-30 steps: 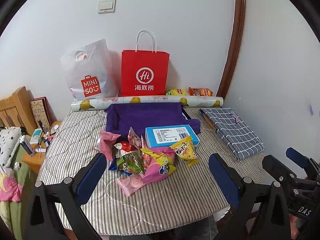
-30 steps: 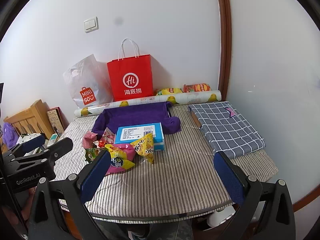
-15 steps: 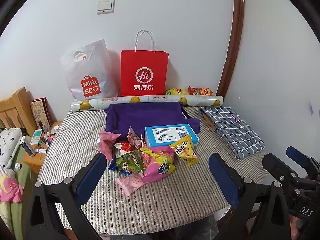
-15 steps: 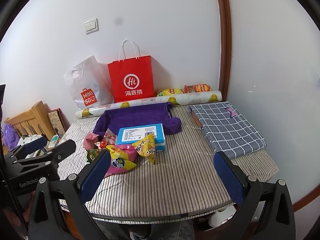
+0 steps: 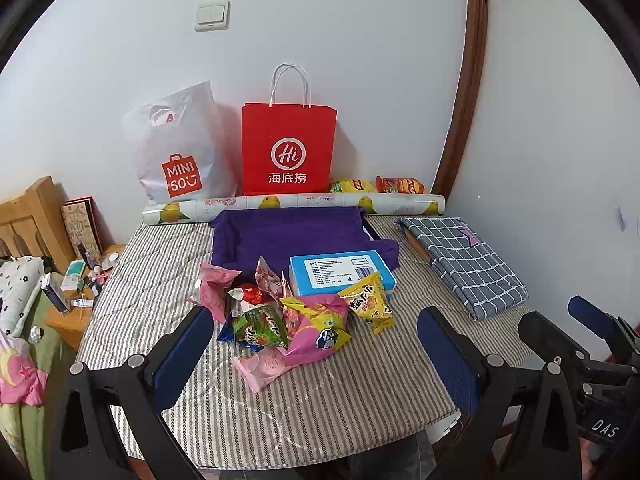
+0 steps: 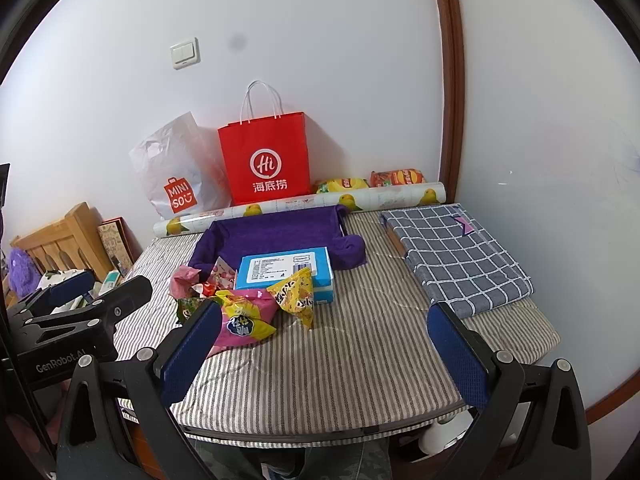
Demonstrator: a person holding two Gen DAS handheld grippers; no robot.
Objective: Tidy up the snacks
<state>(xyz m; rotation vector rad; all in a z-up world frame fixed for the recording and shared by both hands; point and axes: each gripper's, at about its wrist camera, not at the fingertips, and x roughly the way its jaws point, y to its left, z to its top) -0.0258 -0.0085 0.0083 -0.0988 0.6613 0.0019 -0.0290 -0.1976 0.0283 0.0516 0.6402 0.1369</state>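
A heap of snack packets [image 5: 288, 316] lies on the striped table [image 5: 320, 392], with a pink-and-yellow bag [image 6: 244, 316] and a yellow packet [image 6: 294, 294] among them. Behind the heap a blue box [image 5: 340, 272] rests at the front of a purple cloth tray [image 5: 288, 232]. My left gripper [image 5: 318, 356] hovers open over the table's near edge, just short of the heap, with nothing between its fingers. Open and empty too, my right gripper [image 6: 324, 354] hangs to the right of the heap. Each gripper shows at the edge of the other's view.
A red paper bag [image 5: 288, 148] and a white Miniso bag [image 5: 176, 152] stand against the wall behind a printed roll [image 5: 296, 204]. Two chip bags [image 5: 376, 185] lie behind the roll. Folded checked cloth [image 6: 456, 256] covers the right side. A cluttered nightstand [image 5: 80, 288] stands left.
Both views drift only slightly. Nothing on the table has moved and both grippers stay open.
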